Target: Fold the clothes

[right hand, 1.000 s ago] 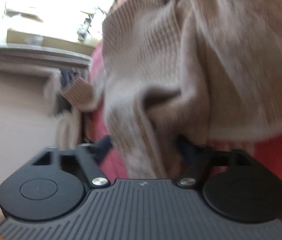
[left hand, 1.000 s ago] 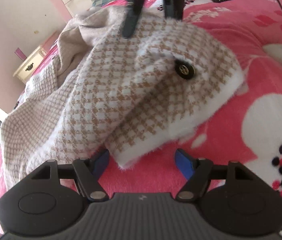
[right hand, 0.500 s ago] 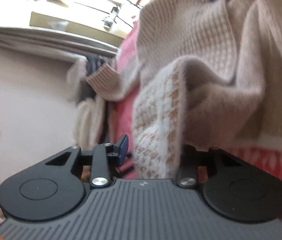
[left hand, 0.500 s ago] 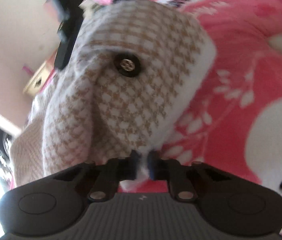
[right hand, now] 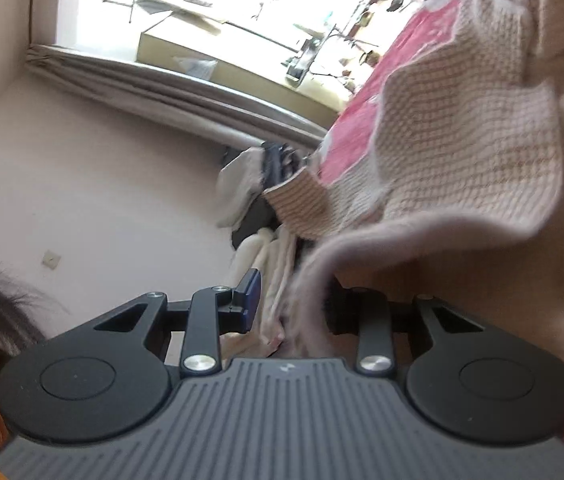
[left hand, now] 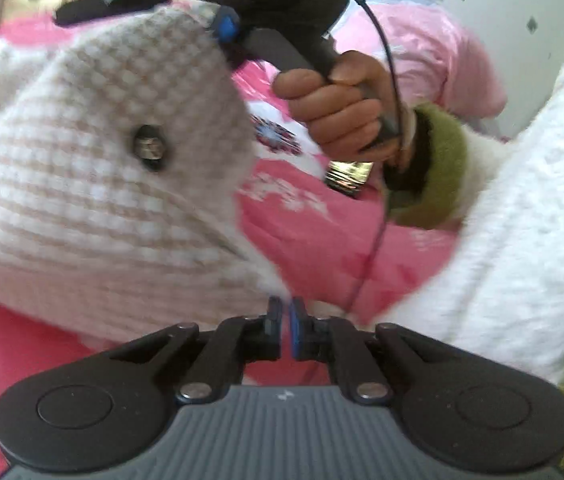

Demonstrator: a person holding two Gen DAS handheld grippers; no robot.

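Note:
A beige-and-white houndstooth knit cardigan (left hand: 94,184) with a dark button (left hand: 149,148) hangs lifted over the pink floral bedspread (left hand: 322,240). My left gripper (left hand: 285,328) is shut on the cardigan's lower white hem corner. In the left wrist view the right gripper (left hand: 226,28) grips the cardigan's upper edge, held by a hand (left hand: 342,116). In the right wrist view my right gripper (right hand: 294,304) is closed around a bunched fold of the cardigan (right hand: 462,152), which drapes over its right finger.
A dark phone-like object (left hand: 348,176) lies on the bedspread under the hand. A white fluffy sleeve (left hand: 522,240) fills the right side. A window and sill (right hand: 222,52) and a heap of clothes (right hand: 250,208) sit beyond the bed edge.
My left gripper closed on the cardigan's hem corner and lifted it. The right gripper rose with its fold, so the cardigan now hangs between both grippers.

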